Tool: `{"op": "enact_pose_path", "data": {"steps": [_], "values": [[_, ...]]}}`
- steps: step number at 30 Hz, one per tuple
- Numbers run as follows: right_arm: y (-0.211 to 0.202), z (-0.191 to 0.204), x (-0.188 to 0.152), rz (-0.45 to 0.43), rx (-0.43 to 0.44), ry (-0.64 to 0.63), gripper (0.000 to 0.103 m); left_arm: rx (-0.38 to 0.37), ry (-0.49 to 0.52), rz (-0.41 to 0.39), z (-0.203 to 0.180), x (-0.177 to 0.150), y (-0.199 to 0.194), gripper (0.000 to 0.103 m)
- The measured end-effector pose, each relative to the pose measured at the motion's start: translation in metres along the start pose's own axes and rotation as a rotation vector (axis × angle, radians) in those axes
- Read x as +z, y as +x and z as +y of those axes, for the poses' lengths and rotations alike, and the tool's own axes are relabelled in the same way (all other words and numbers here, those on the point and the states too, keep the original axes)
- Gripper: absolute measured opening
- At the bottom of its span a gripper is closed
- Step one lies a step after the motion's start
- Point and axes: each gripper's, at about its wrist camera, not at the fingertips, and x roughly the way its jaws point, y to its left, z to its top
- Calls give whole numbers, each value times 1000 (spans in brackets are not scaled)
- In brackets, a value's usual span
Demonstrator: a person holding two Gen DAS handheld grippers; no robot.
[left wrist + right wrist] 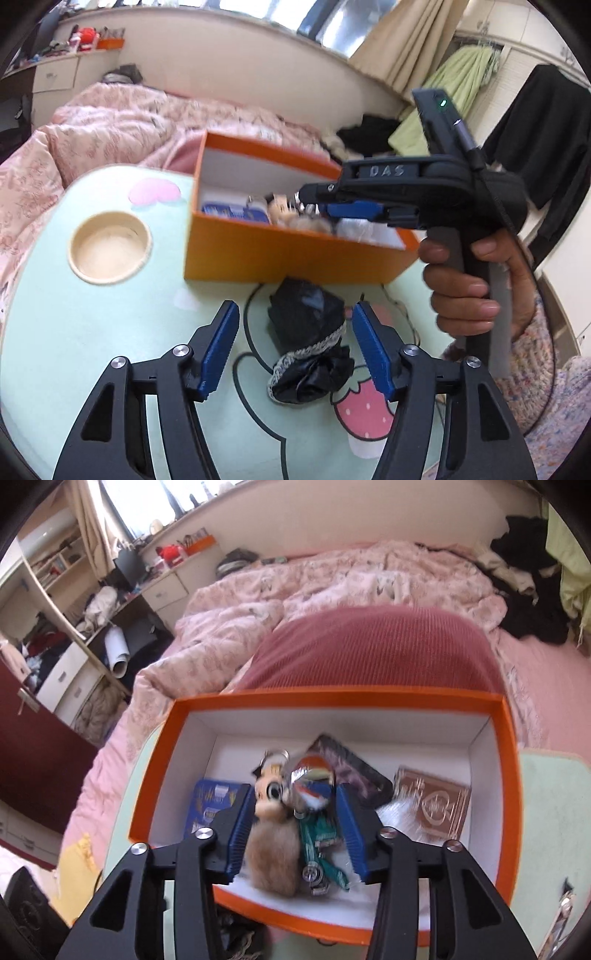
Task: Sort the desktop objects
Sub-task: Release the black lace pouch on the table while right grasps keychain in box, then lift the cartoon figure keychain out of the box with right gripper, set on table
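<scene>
An orange box (280, 258) with a white inside stands at the back of the mint-green table (92, 350). In front of it lies a black lace-trimmed cloth bundle (306, 332). My left gripper (295, 306) is open, one finger on each side of the bundle, not touching it. My right gripper (310, 201), held by a hand (465, 295), points down into the box (332, 698). From the right wrist, a furry plush keychain (273, 849) with a green strap and shiny disc fills the gap of the right gripper (293, 790) and touches both pads.
Inside the box lie a blue tin (210, 805), a dark pouch (347, 764) and a brown card box (432, 805). A round cup recess (110, 245) sits at the table's left. A pink quilted bed (332, 579) lies behind the table.
</scene>
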Motion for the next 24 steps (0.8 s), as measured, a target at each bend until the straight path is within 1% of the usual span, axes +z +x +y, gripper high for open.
{"op": "enact_pose_path", "data": {"steps": [3,5,6,7,8,9,11,13,14,17,19,20,21,22,23,24], "values": [[11,4,7,25,-25,-7,47,15,-8,-21,6,3,-4,64],[22,1,8,60,-17,-2,42,19,-20,-26,9,4,-5,64],[24,-2,8,63,17,17,32,21,-26,-25,10,3,-5,64],[25,-5,9,63,52,41,25,24,-30,-24,9,2,-5,64],[25,-6,10,58,72,54,14,25,-34,-22,11,2,-5,64],[23,-6,11,52,76,53,10,23,-37,-20,13,0,-4,64],[20,-5,13,40,47,32,10,20,-42,-24,16,0,-6,64],[19,-9,13,39,42,36,10,21,-46,-25,16,2,-4,64],[18,-12,13,45,51,54,12,20,-48,-26,18,3,-3,64],[16,-19,14,55,87,103,26,16,-55,-26,20,5,-3,64],[15,-19,15,59,95,104,27,14,-58,-27,21,5,-3,64],[15,-17,17,63,88,91,30,12,-57,-25,21,5,-3,64],[16,-13,18,67,82,73,41,12,-56,-23,20,4,-3,64],[17,-7,19,76,78,50,50,11,-54,-21,21,5,-2,64],[19,-2,19,87,72,26,63,12,-54,-19,20,3,-2,64],[22,4,18,96,64,1,65,12,-54,-17,20,3,-2,64]]}}
